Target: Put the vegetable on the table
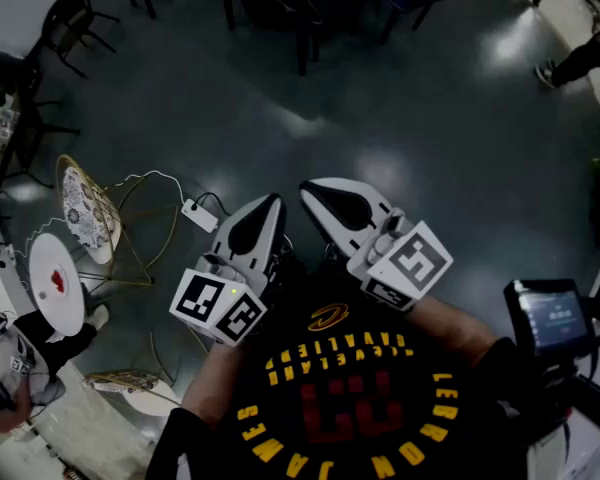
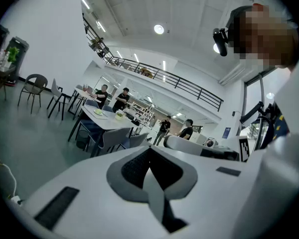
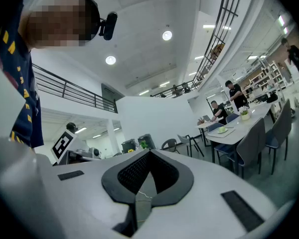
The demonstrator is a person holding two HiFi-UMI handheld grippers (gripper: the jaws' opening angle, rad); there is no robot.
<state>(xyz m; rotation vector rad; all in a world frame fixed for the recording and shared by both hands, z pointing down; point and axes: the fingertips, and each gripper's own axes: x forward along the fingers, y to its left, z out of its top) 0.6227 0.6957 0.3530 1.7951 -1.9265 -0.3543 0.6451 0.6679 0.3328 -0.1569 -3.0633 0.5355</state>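
No vegetable can be told for sure in any view. At the far left of the head view a white round surface [image 1: 52,280] carries a small red thing [image 1: 57,283], too small to identify. I hold both grippers close in front of my chest, side by side and pointing away from me. The left gripper [image 1: 272,202] is shut with nothing between its jaws, and its pads meet along a seam in the left gripper view [image 2: 150,158]. The right gripper [image 1: 309,189] is likewise shut and empty, as the right gripper view [image 3: 149,157] shows.
A gold wire chair with a patterned cushion [image 1: 85,208] stands at the left over dark floor [image 1: 400,108]. A cable and white adapter [image 1: 198,214] lie near it. A device with a lit screen [image 1: 550,318] sits at right. White tables [image 2: 102,116] with chairs and seated people [image 3: 220,111] are further off.
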